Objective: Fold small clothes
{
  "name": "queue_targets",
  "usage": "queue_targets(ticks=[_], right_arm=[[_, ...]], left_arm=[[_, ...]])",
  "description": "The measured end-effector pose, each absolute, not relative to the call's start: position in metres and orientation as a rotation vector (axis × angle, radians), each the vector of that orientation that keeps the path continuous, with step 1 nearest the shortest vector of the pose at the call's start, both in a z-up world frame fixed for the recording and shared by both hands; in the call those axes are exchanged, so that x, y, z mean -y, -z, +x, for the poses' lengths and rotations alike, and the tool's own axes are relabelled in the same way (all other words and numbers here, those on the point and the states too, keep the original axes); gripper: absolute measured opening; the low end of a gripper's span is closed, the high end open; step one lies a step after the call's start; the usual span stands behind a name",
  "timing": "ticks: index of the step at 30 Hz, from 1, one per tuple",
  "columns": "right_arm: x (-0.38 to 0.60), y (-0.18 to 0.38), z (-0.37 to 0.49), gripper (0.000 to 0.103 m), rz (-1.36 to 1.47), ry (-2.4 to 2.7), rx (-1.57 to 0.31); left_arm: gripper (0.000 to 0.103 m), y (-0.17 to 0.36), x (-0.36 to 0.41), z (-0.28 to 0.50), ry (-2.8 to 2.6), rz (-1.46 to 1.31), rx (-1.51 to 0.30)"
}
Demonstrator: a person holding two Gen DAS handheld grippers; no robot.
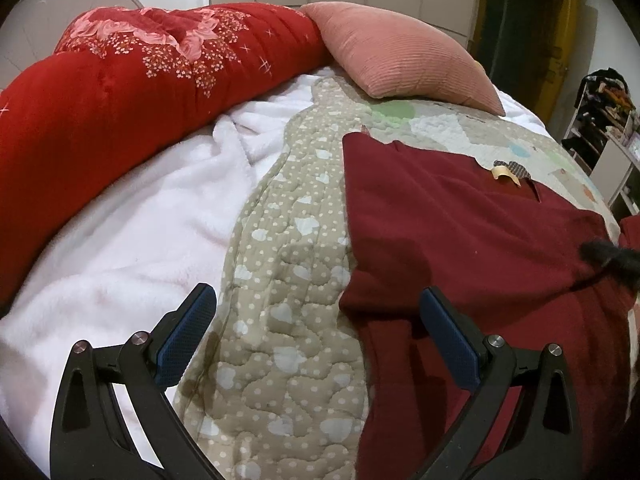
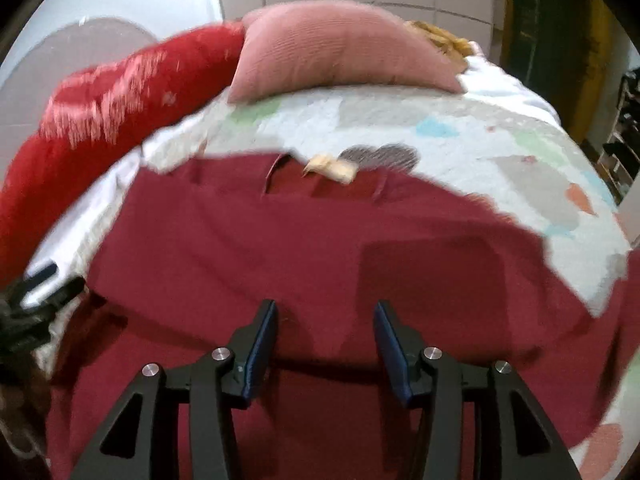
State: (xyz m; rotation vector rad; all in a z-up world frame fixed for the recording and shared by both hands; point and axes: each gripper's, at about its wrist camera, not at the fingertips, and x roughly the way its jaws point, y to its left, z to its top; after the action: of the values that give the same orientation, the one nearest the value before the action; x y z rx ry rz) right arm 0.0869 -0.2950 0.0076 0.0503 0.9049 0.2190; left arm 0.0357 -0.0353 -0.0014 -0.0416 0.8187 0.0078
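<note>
On quilt, maroon garment flat, collar toward pillow

A dark red garment lies spread flat on the bed, over a quilt with a dotted beige border. Its cloth is plain, with soft creases. Its far edge, toward the pillow end of the bed, has a short slit and a small tan label at the neckline. Its left edge runs straight along the quilt's beige border. The near part lies in loose folds.
</note>
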Motion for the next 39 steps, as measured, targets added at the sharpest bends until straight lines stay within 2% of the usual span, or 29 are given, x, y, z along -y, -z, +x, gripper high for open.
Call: queue_targets(ticks=[5,13,15,19,22,27,31,38,39], right_arm=[[0.375,-0.028,0.099,0.049,-0.007,0.091,-0.877],[0.493,0.010,0.161,0.050,-0.174,0.499,-1.076],[0.507,0.005,0.144,0.047,-0.152,0.500,-1.060],[0.535,-0.005,0.079,0.047,-0.089,0.558,-1.021],[0.566,0.003,0.015,0.047,0.076,0.557,-1.054],[0.581,0.003,-0.038,0.047,0.186,0.565,-1.044],[0.597,-0.020,-0.072,0.049,0.303,0.578,-0.912],[0.605,-0.039,-0.045,0.050,0.332,0.522,-0.818],[0.600,-0.040,-0.035,0.054,0.302,0.507,-0.814]], left_arm=[[0.102,0.002,0.036,0.035,-0.007,-0.040,-0.820],[0.102,0.010,0.040,0.040,-0.004,-0.024,-0.849],[0.102,0.010,0.040,0.040,-0.003,-0.029,-0.850],[0.102,0.011,0.041,0.039,-0.008,-0.020,-0.845],[0.102,0.011,0.042,0.039,-0.013,-0.014,-0.842],[0.102,0.012,0.044,0.038,-0.021,-0.007,-0.839],[0.102,0.013,0.044,0.038,-0.020,-0.004,-0.842],[0.102,0.015,0.045,0.038,-0.018,-0.001,-0.843],[0.102,0.015,0.045,0.038,-0.017,0.000,-0.841]])
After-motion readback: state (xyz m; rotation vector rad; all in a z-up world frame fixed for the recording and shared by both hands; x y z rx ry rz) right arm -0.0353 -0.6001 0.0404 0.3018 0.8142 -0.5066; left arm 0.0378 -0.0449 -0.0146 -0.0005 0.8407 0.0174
